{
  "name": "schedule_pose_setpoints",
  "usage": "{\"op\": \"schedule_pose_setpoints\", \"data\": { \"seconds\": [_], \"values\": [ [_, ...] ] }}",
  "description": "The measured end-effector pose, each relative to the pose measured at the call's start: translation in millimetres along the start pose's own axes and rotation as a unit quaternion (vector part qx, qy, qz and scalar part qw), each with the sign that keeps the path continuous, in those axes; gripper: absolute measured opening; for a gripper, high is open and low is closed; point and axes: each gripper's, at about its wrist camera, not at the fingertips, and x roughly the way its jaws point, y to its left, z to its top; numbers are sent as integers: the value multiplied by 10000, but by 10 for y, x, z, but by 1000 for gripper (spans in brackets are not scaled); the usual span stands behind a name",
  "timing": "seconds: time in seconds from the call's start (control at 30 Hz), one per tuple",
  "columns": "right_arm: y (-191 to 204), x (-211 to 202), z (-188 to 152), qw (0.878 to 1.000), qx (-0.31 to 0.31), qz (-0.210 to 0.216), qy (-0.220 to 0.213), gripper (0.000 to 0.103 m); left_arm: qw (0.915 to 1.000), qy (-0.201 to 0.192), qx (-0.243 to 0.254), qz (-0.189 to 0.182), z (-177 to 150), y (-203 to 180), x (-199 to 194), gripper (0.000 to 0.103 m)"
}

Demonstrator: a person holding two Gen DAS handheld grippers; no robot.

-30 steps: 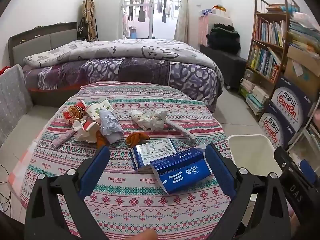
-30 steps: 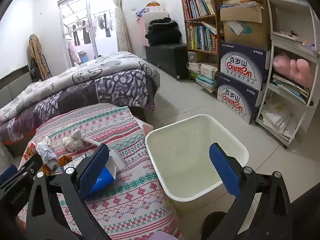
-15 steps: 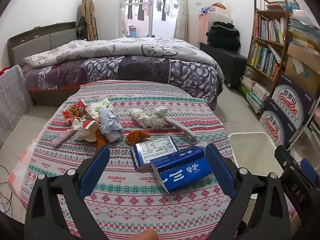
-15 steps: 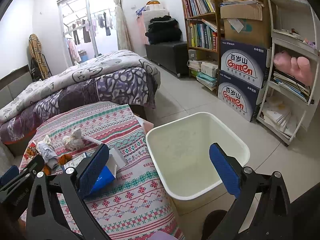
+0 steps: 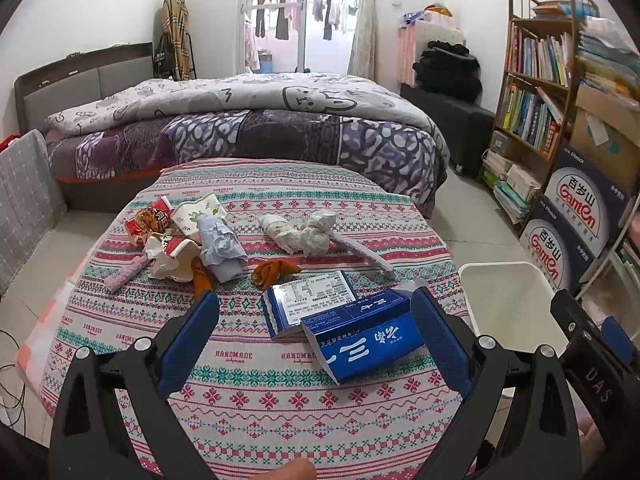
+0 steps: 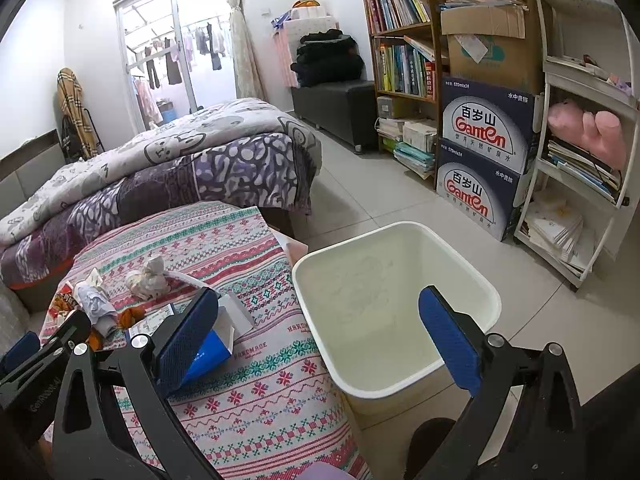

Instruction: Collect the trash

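Trash lies on a round table with a patterned cloth [image 5: 248, 392]. Two blue cartons [image 5: 360, 336] lie nearest, between the fingers of my open, empty left gripper [image 5: 316, 344]. Farther back are orange peel [image 5: 276, 270], crumpled white tissue [image 5: 304, 232], a flattened straw wrapper [image 5: 364, 254], a grey-blue paper wad [image 5: 220, 244], a paper cup [image 5: 196, 212] and snack wrappers [image 5: 150, 220]. A white, empty bin [image 6: 396, 304] stands on the floor right of the table. My right gripper [image 6: 320, 340] is open and empty above the bin's near rim.
A bed with a purple quilt [image 5: 248, 128] stands behind the table. Bookshelves [image 6: 404, 52] and stacked Ganten water boxes [image 6: 484, 156] line the right wall. A white shelf unit [image 6: 580, 140] stands right of the bin. A grey cushion [image 5: 24, 200] is at the left.
Both views have drifted slightly; the bin and the cartons sit a little farther from the cameras. Both grippers stay open and nothing has been picked up.
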Motion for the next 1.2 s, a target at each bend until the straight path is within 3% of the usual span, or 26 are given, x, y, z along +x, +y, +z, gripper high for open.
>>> {"op": "schedule_pose_setpoints", "data": {
  "seconds": [0.73, 0.97, 1.1, 1.2],
  "values": [
    [-22, 8, 12, 10000, 50, 20, 35, 96, 9999, 51, 53, 146, -5, 17, 37, 95],
    [98, 76, 108, 9971, 412, 195, 609, 96, 9929, 744, 588, 719, 166, 203, 268, 96],
    [269, 185, 234, 9928, 299, 366, 1097, 96, 9928, 898, 544, 581, 408, 517, 407, 96],
    [413, 347, 332, 9850, 72, 626, 1607, 96, 9831, 1598, 818, 347, 562, 841, 656, 96]
  ]
}}
